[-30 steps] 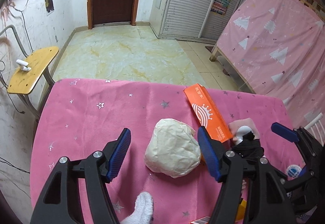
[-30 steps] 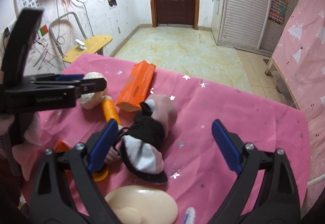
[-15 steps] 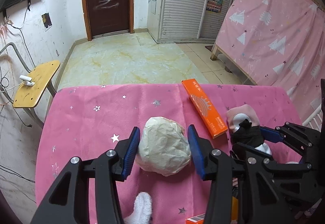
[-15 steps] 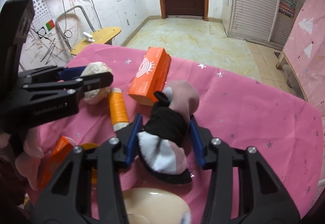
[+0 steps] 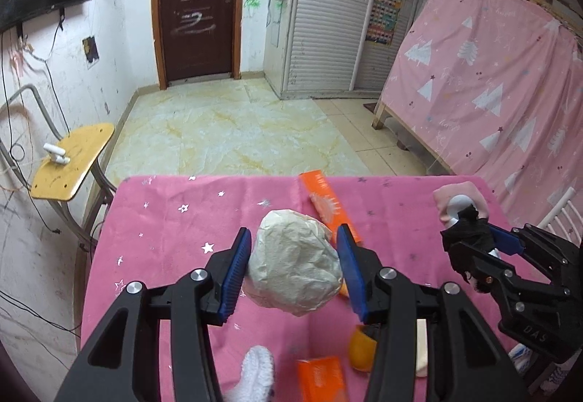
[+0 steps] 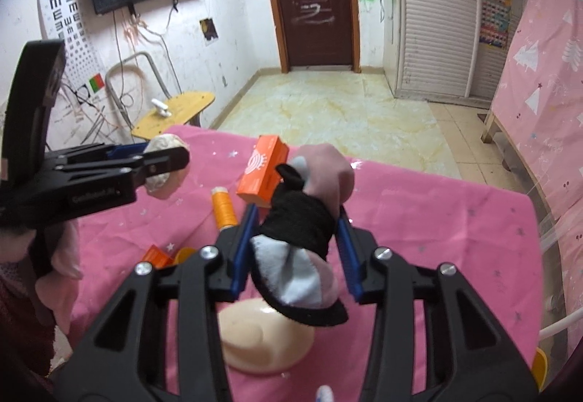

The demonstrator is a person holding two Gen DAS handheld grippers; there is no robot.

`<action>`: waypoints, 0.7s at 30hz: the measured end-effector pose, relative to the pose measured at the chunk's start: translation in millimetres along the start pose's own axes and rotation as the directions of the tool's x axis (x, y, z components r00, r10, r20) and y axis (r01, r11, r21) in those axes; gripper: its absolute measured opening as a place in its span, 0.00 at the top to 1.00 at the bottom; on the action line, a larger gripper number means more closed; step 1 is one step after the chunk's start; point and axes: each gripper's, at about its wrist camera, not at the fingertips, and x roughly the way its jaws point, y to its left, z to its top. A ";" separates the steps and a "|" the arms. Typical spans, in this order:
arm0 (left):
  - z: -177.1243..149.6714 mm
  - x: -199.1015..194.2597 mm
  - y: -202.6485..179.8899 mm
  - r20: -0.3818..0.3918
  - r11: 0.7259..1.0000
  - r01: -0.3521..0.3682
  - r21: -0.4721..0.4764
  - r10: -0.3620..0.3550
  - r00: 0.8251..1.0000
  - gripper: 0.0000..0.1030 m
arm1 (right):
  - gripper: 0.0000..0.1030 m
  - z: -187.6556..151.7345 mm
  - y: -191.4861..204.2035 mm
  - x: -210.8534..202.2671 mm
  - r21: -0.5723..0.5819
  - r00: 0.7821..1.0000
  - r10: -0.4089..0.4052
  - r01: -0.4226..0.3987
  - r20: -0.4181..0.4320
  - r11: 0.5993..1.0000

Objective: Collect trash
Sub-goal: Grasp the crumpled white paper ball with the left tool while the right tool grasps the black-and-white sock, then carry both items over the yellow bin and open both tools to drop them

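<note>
A table covered in a pink star-printed cloth (image 5: 164, 220) is seen from two hand-held grippers, in a room with a tiled floor and a dark door.

The left gripper (image 5: 293, 265) is partly closed, and a crumpled ball of pale paper (image 5: 295, 263) is clamped between its blue pads. The ball appears to be held clear of the cloth, near the middle of the table.

The right gripper (image 6: 297, 249) is likewise partly closed, and a rolled bundle of socks (image 6: 302, 220), black, pink and grey, is squeezed between its pads. The bundle appears lifted above the cloth, toward the table's right side.

Other things are left lying on the cloth. An orange box (image 6: 264, 169) is seen near the far edge. An orange spool of thread (image 6: 223, 207) lies just beside it. A smaller orange box (image 5: 320, 380), a round orange piece (image 5: 362, 347), a white fluffy thing (image 5: 257, 373) and a pale oval dish (image 6: 266, 340) are seen toward the near edge.

No bin or bag is visible in either view.

The task is judged to be at an early stage: two items are gripped but nothing is seen deposited, and several items on the table are not yet collected.
</note>
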 end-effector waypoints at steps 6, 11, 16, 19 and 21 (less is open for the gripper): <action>-0.4 -27.0 -40.7 0.028 0.999 0.015 0.048 -0.017 0.999 0.61 | 0.61 -10.3 -19.8 -36.8 0.039 0.998 -0.021 0.019 0.057 0.999; -4.2 -43.0 -81.7 0.036 0.994 0.041 0.100 -0.044 0.998 0.61 | 0.61 -25.8 -44.4 -74.1 0.088 0.992 -0.051 0.041 0.112 0.995; -11.4 -55.2 -128.0 0.039 0.985 0.078 0.152 -0.085 0.996 0.61 | 0.61 -44.7 -72.9 -108.7 0.140 0.983 -0.098 0.076 0.157 0.987; -16.6 -61.5 -161.1 0.036 0.976 0.106 0.189 -0.115 0.993 0.61 | 0.61 -59.1 -93.8 -129.3 0.175 0.974 -0.134 0.102 0.180 0.979; -19.8 -63.6 -176.6 0.033 0.971 0.121 0.206 -0.131 0.991 0.61 | 0.61 -67.9 -106.9 -141.4 0.202 0.968 -0.162 0.122 0.194 0.972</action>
